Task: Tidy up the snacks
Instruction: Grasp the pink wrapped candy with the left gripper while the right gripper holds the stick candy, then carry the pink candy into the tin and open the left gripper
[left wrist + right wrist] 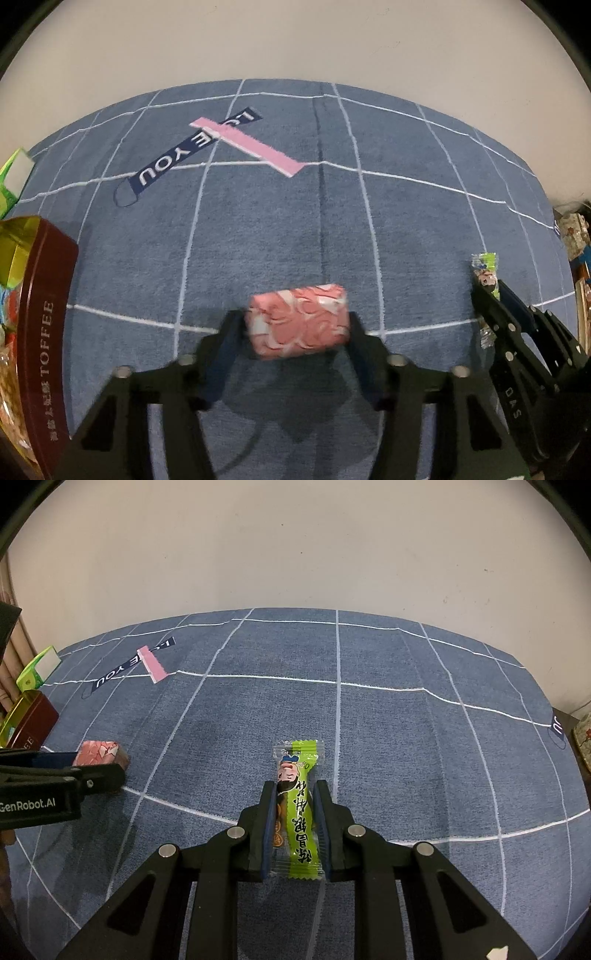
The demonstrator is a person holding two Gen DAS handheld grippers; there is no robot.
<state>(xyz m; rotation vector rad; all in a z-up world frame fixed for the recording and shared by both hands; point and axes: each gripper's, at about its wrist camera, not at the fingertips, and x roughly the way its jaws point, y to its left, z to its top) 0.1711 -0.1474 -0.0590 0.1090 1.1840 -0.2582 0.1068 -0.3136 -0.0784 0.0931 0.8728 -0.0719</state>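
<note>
A pink patterned snack packet (pixel 299 326) lies crosswise on the blue rug between the fingers of my left gripper (pixel 295 317), and both pads press on its ends. In the right wrist view the same packet (pixel 99 753) sits at the tip of the left gripper (pixel 88 768), low at the far left. My right gripper (pixel 295 788) is shut on a long green candy packet (pixel 301 812) with a cartoon face, whose top end sticks out past the fingertips. From the left wrist view that green packet (pixel 484 264) shows at the right, held by the right gripper (pixel 491 295).
A dark red toffee tin (pixel 40 332) holding several snacks stands at the left edge, with a green box (pixel 14 173) behind it. A pink strip (pixel 247 146) crosses a "LOVE YOU" label on the rug (pixel 406 229). A pale wall lies beyond, and clutter (pixel 572 236) at the right.
</note>
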